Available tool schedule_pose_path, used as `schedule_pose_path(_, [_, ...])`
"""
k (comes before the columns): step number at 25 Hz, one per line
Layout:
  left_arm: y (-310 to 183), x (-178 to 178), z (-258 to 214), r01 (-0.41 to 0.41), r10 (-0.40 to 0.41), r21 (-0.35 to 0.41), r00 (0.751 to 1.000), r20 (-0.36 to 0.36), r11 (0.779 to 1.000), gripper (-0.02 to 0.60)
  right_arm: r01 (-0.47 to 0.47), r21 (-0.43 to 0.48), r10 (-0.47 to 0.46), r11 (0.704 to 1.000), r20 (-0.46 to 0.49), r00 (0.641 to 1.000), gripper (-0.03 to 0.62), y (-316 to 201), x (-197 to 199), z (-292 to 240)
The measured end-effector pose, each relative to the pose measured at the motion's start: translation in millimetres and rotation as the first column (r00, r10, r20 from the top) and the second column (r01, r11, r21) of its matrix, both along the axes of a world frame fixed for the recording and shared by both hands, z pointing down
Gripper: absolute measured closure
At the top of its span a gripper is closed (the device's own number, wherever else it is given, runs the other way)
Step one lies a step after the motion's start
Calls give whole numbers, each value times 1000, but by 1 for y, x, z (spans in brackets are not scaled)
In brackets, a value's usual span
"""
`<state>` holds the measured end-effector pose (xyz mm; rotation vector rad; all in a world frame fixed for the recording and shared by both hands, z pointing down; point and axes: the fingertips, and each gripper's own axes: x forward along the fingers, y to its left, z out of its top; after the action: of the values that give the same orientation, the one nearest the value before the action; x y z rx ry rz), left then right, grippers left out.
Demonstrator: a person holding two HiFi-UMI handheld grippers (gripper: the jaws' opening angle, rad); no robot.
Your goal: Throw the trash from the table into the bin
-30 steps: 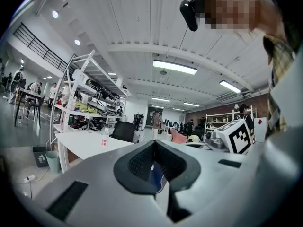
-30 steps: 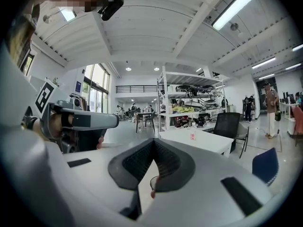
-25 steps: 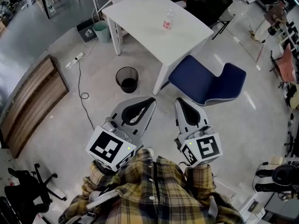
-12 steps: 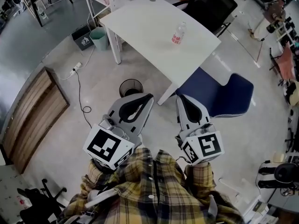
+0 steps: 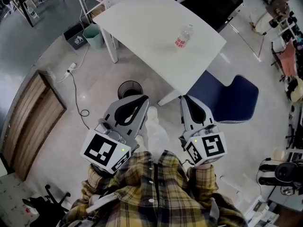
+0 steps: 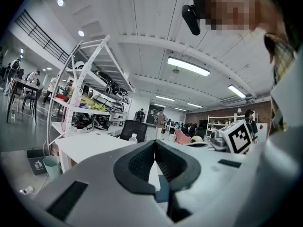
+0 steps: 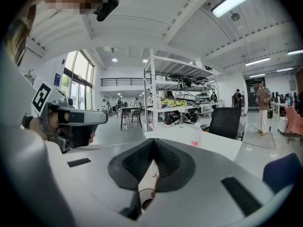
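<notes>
Because it is a small clear plastic bottle (image 5: pixel 182 36) with a red label, standing upright and alone on the white table (image 5: pixel 142 18) in the upper middle of the head view, we judge the task's thing to be light, thin-walled and smooth. It is likely to tip at a nudge, to dent under a hard squeeze, and to slide out of pads that close on its tapered shoulder. How much liquid it holds we cannot tell, so its weight is a guess. We would take it across the body at the label band, where the wall is straight and the wrap gives some friction, with the jaws level and one on each side; the cap is too narrow a hold. The bottle stands toward the table's right edge, well apart from both tongs. On the floor below the table's near corner is a black mesh bin (image 5: pixel 130 82), which we take for the target; a pale green bin (image 5: pixel 93 39) stands by the table leg at upper left. A blue chair (image 5: pixel 227 96) lies right of centre. At the bottom, the left gripper (image 5: pixel 143 100) and the right gripper (image 5: pixel 185 100) point up the frame toward the table. In each gripper view the dark pads meet at their tips with nothing between them, so both tongs are closed and empty and must open before any hold
</notes>
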<state>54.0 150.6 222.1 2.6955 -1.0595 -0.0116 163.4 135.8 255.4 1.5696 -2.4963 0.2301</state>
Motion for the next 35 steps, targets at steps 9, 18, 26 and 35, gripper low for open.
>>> schedule_pose_path(9, [-106, 7, -7, 56, -57, 24, 998, 9, 998, 572, 46, 10, -46, 999, 3, 999, 595, -117, 7, 0])
schedule_pose_path(18, [-200, 43, -17, 72, -73, 45, 997, 21, 996, 571, 49, 16, -49, 999, -3, 999, 595, -222, 48, -1])
schedule_pose_path(26, [-247, 77, -18, 41, -42, 49, 999, 28, 998, 571, 44, 4, -44, 999, -6, 999, 595, -271, 74, 4])
schedule_pose_path(35, [-276, 78, -27, 18, -19, 49, 1000, 24, 999, 571, 21, -12, -21, 1000, -24, 999, 595, -294, 77, 7])
